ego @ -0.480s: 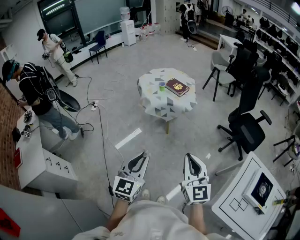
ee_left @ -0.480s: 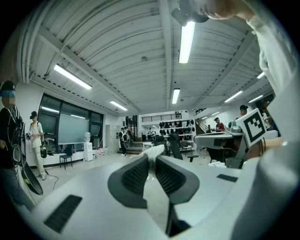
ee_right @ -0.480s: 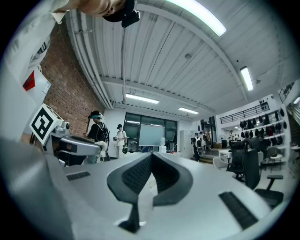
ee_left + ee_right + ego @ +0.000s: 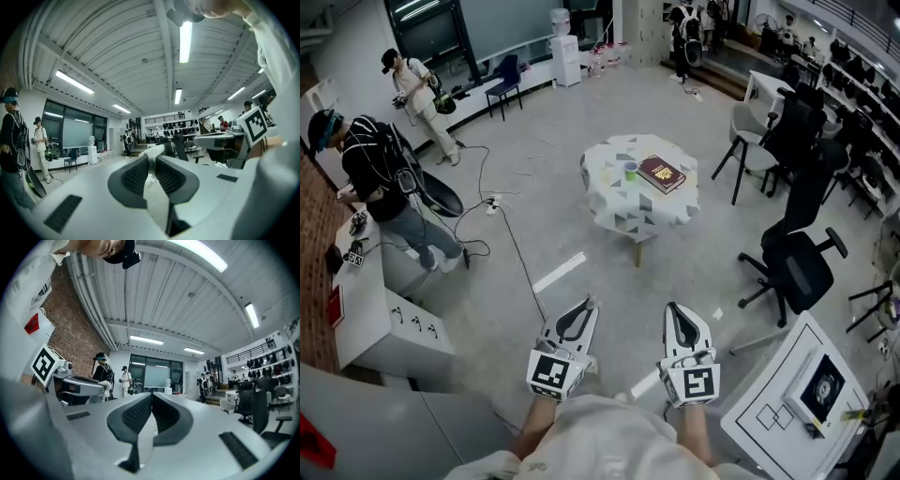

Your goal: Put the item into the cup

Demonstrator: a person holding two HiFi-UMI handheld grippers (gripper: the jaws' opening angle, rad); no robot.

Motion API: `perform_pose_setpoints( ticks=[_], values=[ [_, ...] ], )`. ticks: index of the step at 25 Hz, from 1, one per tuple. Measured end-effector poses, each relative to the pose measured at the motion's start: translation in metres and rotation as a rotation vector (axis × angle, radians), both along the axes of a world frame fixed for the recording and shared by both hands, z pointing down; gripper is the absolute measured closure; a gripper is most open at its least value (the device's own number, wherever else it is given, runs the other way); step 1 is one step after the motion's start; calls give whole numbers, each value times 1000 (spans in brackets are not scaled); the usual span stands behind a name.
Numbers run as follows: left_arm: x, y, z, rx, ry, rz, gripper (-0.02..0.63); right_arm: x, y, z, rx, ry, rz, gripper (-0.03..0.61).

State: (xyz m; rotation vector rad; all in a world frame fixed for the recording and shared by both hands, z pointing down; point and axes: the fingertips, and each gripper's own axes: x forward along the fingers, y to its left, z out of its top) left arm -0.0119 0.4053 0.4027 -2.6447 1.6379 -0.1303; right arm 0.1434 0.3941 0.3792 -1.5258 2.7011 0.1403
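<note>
A small table with a patterned cloth (image 4: 628, 216) stands far ahead in the middle of the floor. On it are a green cup (image 4: 630, 170) and a dark red book (image 4: 661, 173). Both grippers are held low, close to my body and well short of the table. My left gripper (image 4: 592, 301) is shut with nothing in it, and its ribbed pads (image 4: 136, 176) meet at the tips. My right gripper (image 4: 671, 307) is likewise shut and empty, its pads (image 4: 138, 414) touching at the tip. In both gripper views the jaws point level across the room.
Black office chairs (image 4: 792, 267) and a grey chair (image 4: 739, 150) stand right of the table. A white desk (image 4: 797, 394) is at lower right, a white cabinet (image 4: 389, 323) at left. Two people (image 4: 380, 178) stand at left. Cables (image 4: 511, 244) trail over the floor.
The head view has shifted a little, so the table sits slightly lower and to the right in it. Both grippers stay shut in the same place.
</note>
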Motion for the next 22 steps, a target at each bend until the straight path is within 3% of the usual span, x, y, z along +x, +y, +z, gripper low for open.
perform_pose_setpoints(
  ticks=[9, 22],
  values=[
    [-27, -49, 12, -21, 18, 12, 557, -28, -47, 9, -35, 13, 3, 571],
    [-63, -140, 12, -16, 14, 108, 557, -67, -123, 10, -42, 20, 73, 571]
  ],
)
